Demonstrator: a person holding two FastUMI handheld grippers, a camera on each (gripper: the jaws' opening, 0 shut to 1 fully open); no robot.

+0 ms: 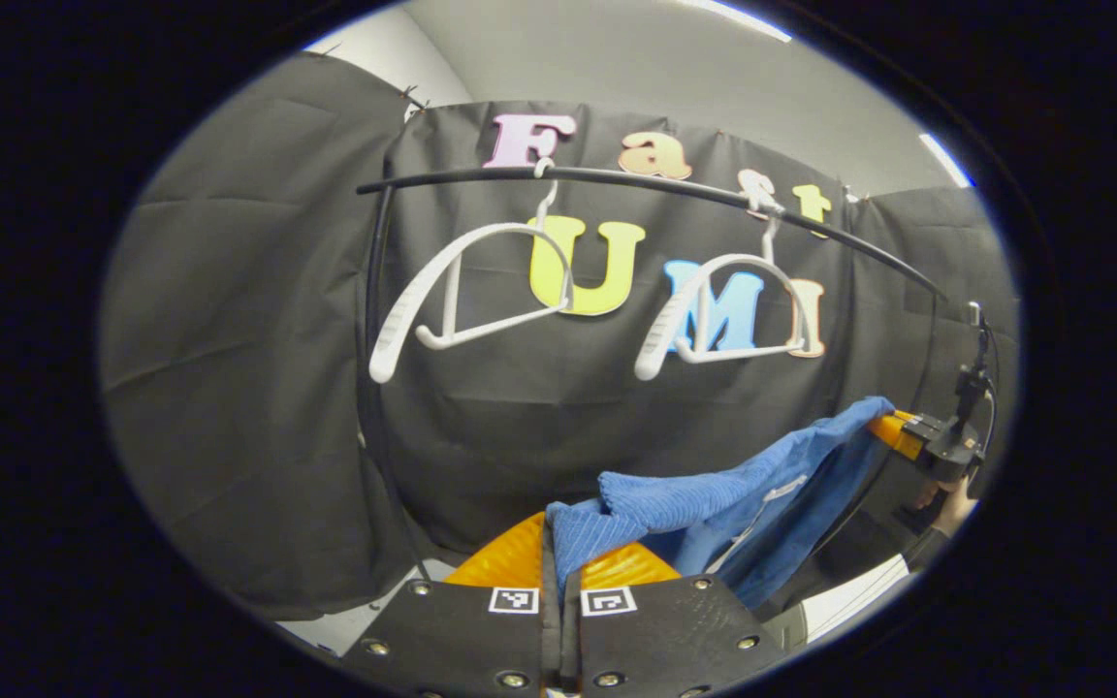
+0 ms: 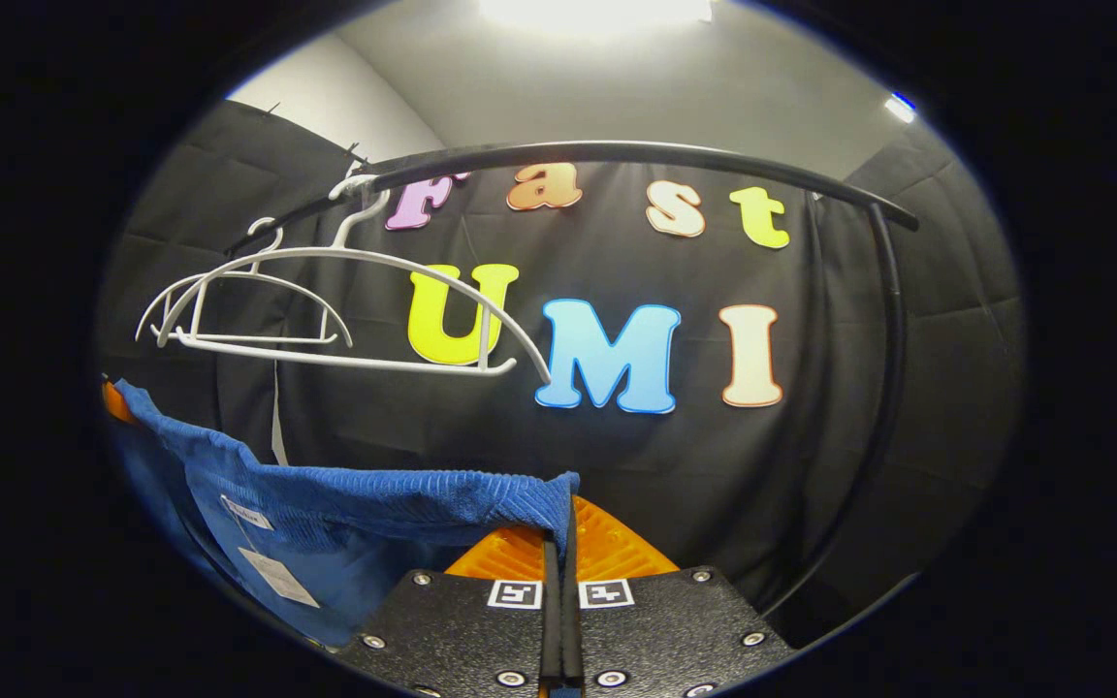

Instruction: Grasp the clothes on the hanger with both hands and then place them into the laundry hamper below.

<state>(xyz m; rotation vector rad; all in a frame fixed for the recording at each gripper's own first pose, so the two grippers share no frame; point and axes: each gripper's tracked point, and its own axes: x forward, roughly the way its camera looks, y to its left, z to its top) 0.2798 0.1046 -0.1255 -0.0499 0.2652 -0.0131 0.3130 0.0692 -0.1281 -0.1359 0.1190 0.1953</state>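
Observation:
A blue ribbed garment point(image 1: 714, 509) hangs stretched between the two grippers, off the hangers. In the left gripper view my left gripper point(image 1: 558, 555) is shut on one corner of the cloth. The right gripper point(image 1: 893, 431) holds the far corner at the right edge, with a hand behind it. In the right gripper view my right gripper point(image 2: 563, 543) is shut on the blue garment point(image 2: 345, 523), which sags away to the left with white tags showing. Two bare white hangers point(image 1: 481, 291) point(image 1: 723, 315) hang on the black rail point(image 1: 636, 184). The hamper is out of sight.
The black rack's upright post point(image 1: 369, 388) stands left of the garment in the left gripper view. In the right gripper view the rail point(image 2: 636, 155) curves down into a post point(image 2: 893, 368) at the right, and the white hangers point(image 2: 326, 310) hang at the upper left.

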